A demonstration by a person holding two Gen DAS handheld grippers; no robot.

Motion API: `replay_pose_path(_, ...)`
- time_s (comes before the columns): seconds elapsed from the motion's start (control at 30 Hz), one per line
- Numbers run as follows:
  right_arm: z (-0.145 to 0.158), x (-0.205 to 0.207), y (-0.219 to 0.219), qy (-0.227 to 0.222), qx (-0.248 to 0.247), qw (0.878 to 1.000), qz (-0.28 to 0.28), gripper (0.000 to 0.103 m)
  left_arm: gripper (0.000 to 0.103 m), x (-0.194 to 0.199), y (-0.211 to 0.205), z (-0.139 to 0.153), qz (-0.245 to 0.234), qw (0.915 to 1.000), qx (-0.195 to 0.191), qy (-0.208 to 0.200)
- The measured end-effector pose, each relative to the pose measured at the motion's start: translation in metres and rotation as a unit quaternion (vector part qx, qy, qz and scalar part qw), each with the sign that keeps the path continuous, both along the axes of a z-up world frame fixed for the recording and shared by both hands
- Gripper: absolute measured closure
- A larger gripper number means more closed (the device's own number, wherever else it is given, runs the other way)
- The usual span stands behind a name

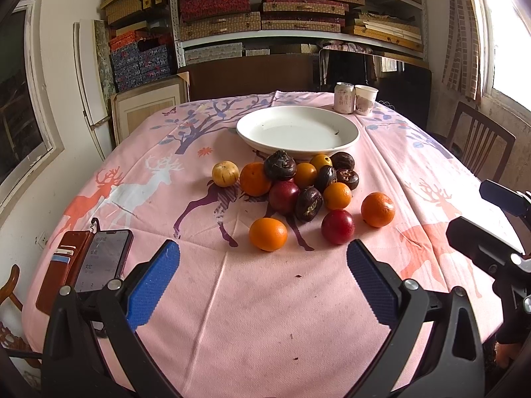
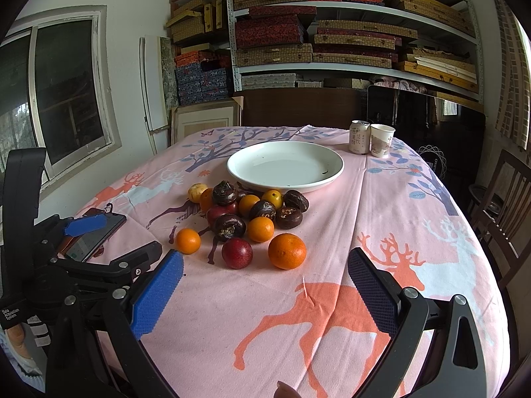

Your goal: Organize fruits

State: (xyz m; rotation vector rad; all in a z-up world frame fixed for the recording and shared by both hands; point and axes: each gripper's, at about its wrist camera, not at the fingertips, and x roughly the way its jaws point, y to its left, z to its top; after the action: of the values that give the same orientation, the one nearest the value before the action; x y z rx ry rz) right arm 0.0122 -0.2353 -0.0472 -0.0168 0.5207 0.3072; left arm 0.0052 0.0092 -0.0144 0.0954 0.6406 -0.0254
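Pink tablecloth (image 1: 232, 298), bare white plate (image 1: 298, 132), fruits (image 1: 298, 192) beside

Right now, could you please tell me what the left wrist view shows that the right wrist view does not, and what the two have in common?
Only the left wrist view shows the phone's open brown wallet case with its card slots, and the right gripper from the side.

Only the right wrist view shows the large window on the left wall and the left gripper from the side, over the phone.

Both show the empty white plate, the fruit pile in front of it, the can, the paper cup and the pink deer tablecloth. Both grippers are open and empty.
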Motion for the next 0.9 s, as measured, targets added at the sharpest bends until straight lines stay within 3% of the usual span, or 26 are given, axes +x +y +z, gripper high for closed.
replay_pose_path(0.9,0.003,-0.001,0.006,0.003,0.000,1.000,0.001,0.004,0.004,-0.002,-0.006,-0.011,0.001,0.9999,0.001,0.012)
